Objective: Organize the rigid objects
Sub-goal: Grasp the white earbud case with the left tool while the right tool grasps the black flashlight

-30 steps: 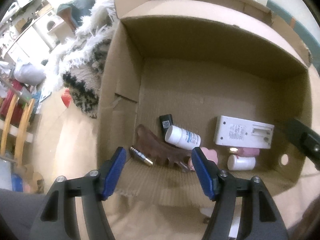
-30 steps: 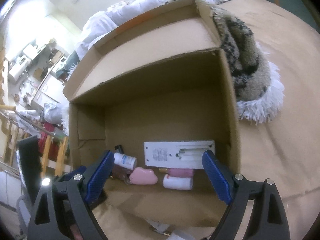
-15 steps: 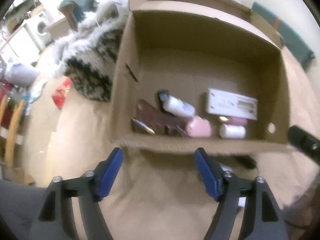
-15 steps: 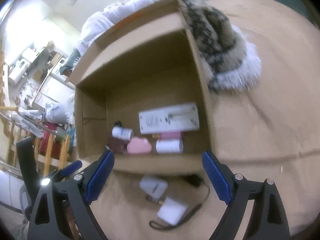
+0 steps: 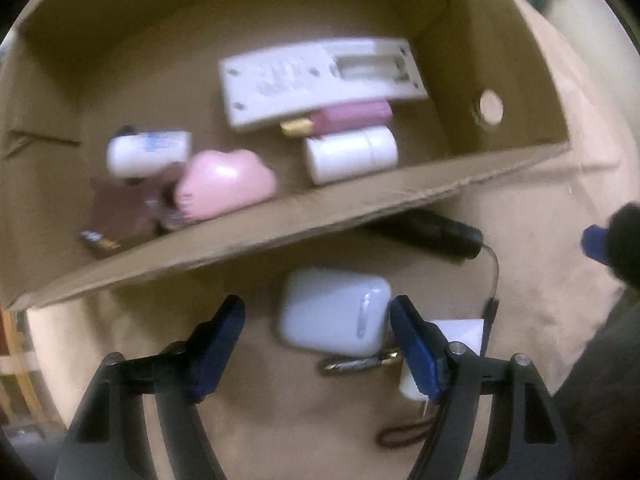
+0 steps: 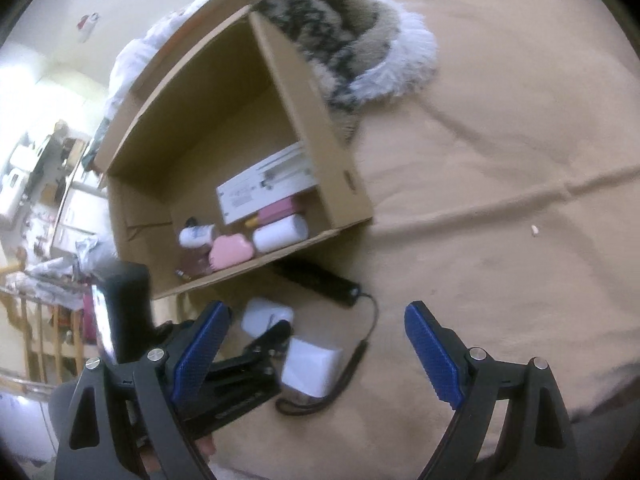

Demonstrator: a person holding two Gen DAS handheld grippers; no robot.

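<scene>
The left claw [image 5: 316,322] hangs with its fingers apart, the white earbud case [image 5: 336,316] lying between them on the tan bed cover [image 6: 500,140], just outside the cardboard box's [image 5: 280,224] near wall. Only the right wrist view shows the right claw [image 6: 316,354] spread wide over bare cover, and the fuzzy blanket [image 6: 340,36] past the box. In the box: two white bottles, one pink cloud-shaped case [image 5: 224,184], one white remote [image 5: 320,76], and what may be a pink tube [image 5: 352,116]. Outside lie one black flashlight [image 6: 316,280] and one white charger [image 6: 312,366].

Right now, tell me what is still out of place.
Three things lie outside the cardboard box, on the beige cover: a white earbud case between the open left gripper fingers, a black flashlight, a white cube.
</scene>
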